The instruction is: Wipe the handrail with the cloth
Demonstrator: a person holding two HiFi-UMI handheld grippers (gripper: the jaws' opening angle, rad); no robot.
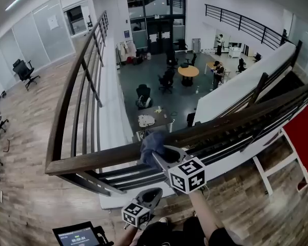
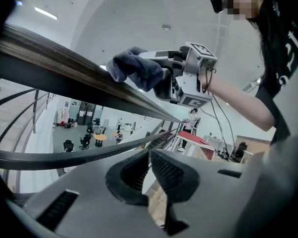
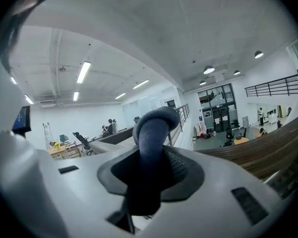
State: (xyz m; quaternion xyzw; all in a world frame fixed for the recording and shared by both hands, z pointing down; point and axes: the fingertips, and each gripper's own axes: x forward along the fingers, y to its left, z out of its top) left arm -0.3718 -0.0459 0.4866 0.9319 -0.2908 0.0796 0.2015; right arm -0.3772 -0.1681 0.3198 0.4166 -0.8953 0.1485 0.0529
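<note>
- The cloth (image 1: 153, 143), clamped in the right gripper (image 1: 156, 152), is being pressed on the handrail (image 1: 92, 163) at twelve o'clock.
- The left gripper (image 1: 150, 195) is being held closed, empty.
- Wiping is seemingly only being started.

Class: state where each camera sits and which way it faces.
Head view: on the person's head, looking down at handrail, left gripper, right gripper, forearm.
Left gripper view: on that gripper, below the handrail, looking up past its jaws at the cloth.
Right gripper view: on that gripper, looking along jaws shut on the cloth.
All share cloth and handrail.
</note>
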